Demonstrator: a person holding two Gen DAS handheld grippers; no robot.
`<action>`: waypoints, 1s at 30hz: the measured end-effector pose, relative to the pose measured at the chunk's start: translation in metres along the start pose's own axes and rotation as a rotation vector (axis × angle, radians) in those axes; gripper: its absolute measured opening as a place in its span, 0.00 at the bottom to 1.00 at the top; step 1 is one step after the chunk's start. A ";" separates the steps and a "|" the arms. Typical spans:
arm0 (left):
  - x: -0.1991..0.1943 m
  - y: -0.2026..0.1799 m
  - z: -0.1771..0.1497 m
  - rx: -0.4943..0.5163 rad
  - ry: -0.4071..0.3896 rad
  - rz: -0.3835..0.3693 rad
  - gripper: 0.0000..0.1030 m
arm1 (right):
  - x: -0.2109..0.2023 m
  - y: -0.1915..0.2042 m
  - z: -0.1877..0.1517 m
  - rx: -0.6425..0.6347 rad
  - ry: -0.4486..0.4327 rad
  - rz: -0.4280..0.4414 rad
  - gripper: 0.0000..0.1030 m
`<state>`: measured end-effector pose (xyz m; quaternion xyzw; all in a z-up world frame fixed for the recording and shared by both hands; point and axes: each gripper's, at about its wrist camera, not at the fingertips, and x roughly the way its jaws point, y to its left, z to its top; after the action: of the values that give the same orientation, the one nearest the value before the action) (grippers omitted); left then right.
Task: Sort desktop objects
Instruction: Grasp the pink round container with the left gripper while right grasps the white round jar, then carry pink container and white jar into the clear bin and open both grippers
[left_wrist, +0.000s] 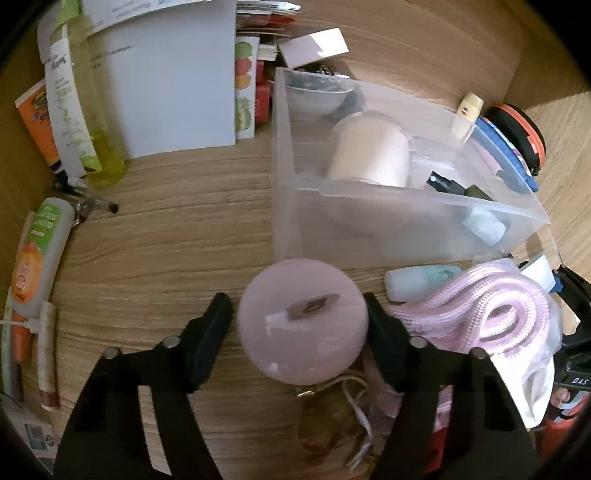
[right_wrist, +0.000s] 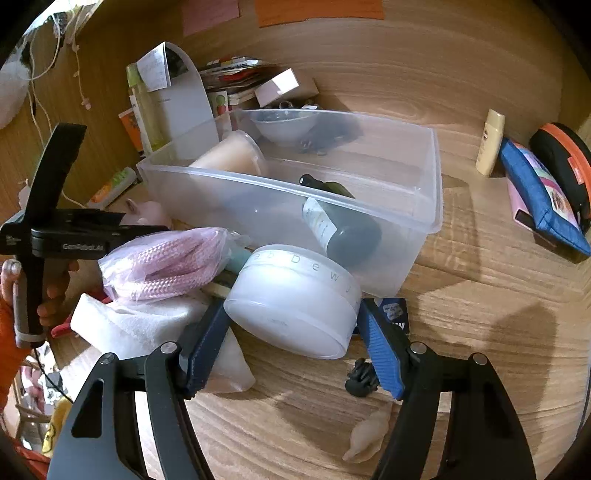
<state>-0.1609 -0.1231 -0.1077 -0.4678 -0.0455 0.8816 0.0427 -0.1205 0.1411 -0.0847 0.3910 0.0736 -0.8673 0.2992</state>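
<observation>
A clear plastic bin (left_wrist: 295, 221) stands on the wooden desk and holds a beige cup (left_wrist: 369, 151), a white bowl (left_wrist: 314, 98) and a dark bottle (right_wrist: 340, 225). My left gripper (left_wrist: 299, 325) holds a pink round object (left_wrist: 301, 325); its right finger touches it and a small gap shows at the left finger. My right gripper (right_wrist: 291, 325) is shut on a white round jar (right_wrist: 295, 299) just in front of the bin (right_wrist: 424, 206). The left gripper also shows in the right wrist view (right_wrist: 110, 225).
A pink rope in a bag (left_wrist: 491, 306) and a small white bottle (left_wrist: 417, 282) lie beside the bin. Bottles (left_wrist: 96, 122), tubes (left_wrist: 37, 251) and papers (left_wrist: 173, 81) crowd the left. A blue pouch (right_wrist: 543, 195), orange case (right_wrist: 565, 162) and cream bottle (right_wrist: 489, 142) sit right.
</observation>
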 end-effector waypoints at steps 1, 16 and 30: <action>-0.001 0.001 -0.001 0.004 -0.002 0.001 0.62 | -0.001 -0.001 -0.001 0.000 -0.002 0.000 0.66; -0.040 0.010 -0.009 -0.045 -0.140 0.033 0.62 | -0.046 -0.017 0.006 0.048 -0.111 -0.006 0.66; -0.090 -0.014 0.025 0.018 -0.301 -0.038 0.62 | -0.066 -0.015 0.039 0.019 -0.203 -0.009 0.66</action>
<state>-0.1308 -0.1206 -0.0183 -0.3289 -0.0522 0.9413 0.0561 -0.1199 0.1696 -0.0114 0.3034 0.0365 -0.9044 0.2977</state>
